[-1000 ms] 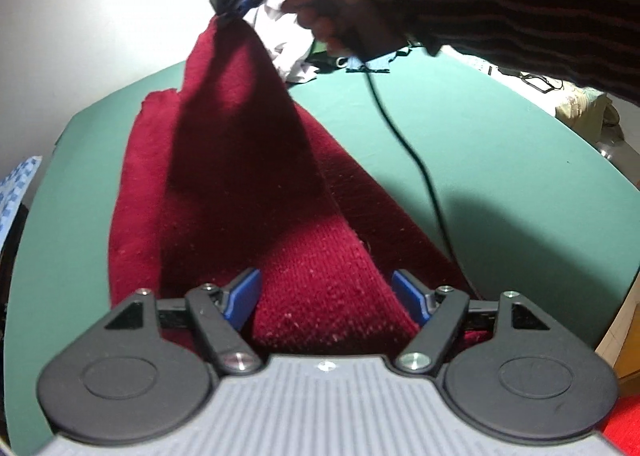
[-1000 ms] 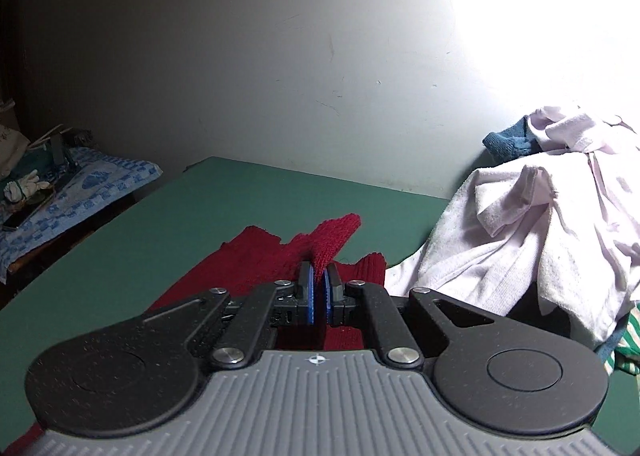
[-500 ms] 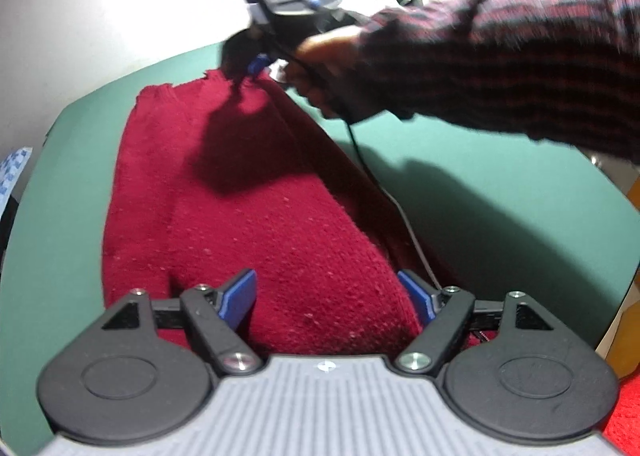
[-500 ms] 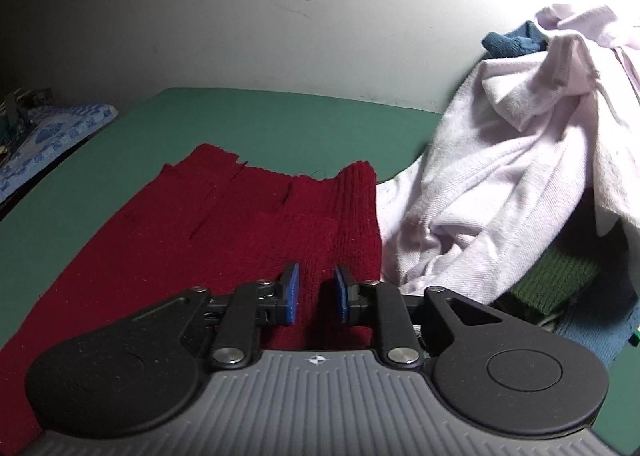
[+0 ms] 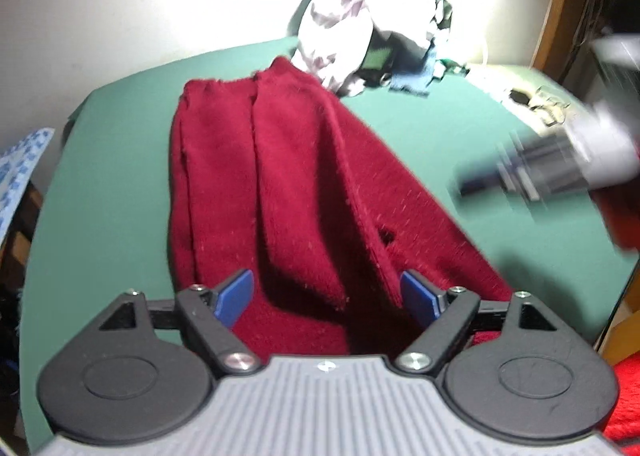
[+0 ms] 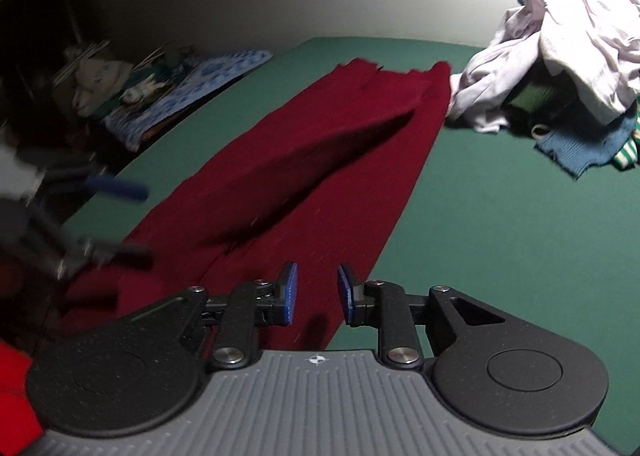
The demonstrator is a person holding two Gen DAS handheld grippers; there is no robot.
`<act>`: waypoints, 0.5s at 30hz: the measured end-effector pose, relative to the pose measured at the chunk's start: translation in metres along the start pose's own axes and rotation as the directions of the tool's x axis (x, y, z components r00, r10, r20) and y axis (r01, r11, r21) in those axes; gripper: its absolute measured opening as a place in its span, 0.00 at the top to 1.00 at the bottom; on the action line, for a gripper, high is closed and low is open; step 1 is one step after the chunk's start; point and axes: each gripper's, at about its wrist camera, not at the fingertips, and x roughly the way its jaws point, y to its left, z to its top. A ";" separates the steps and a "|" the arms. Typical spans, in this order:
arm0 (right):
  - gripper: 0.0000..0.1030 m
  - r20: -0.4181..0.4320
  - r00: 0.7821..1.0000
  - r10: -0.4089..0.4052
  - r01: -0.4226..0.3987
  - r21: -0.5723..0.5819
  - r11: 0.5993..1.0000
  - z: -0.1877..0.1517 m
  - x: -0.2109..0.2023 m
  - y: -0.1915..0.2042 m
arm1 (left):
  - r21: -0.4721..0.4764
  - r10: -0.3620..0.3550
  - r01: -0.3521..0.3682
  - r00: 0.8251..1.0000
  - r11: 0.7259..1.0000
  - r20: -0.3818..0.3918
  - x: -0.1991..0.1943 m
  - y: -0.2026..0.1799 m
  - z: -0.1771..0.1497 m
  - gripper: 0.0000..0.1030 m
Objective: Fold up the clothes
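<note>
A: Status?

B: I see the red knit garment (image 5: 288, 183) lying folded lengthwise on the green table (image 5: 120, 175). Left gripper (image 5: 326, 294) jaws wide, opening, over its near end, nothing pinched. Right gripper (image 6: 314, 292) jaws parted, opening, empty.

A: View differences?

B: Left view alone shows the right-hand table edge; right view alone shows the blue-patterned cloth (image 6: 192, 87). Clothes pile (image 6: 560, 35) in both.

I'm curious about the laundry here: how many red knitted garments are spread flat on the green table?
1. The dark red knit lies lengthwise down the green table, its far end beside the pile of unfolded clothes. More red pieces could be hidden inside that pile.
</note>
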 end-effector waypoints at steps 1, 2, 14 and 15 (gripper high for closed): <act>0.73 -0.021 1.000 0.007 -0.008 -0.033 0.999 -0.009 -0.002 0.012 | 0.011 -0.006 0.006 1.000 1.000 0.010 -0.001 0.001 0.004 0.15; 0.72 -0.042 0.999 0.007 -0.010 -0.077 0.997 -0.017 -0.003 0.025 | 0.022 -0.012 0.011 1.000 1.000 0.019 -0.002 0.001 0.007 0.15; 0.63 -0.035 0.997 0.075 -0.075 0.006 0.997 -0.040 -0.015 0.066 | 0.120 0.046 -0.037 0.997 0.992 -0.067 0.049 -0.009 0.009 0.16; 0.63 -0.030 0.997 0.075 -0.075 0.021 0.997 -0.041 -0.019 0.065 | 0.115 0.044 -0.035 0.996 0.993 -0.074 0.053 -0.008 0.007 0.16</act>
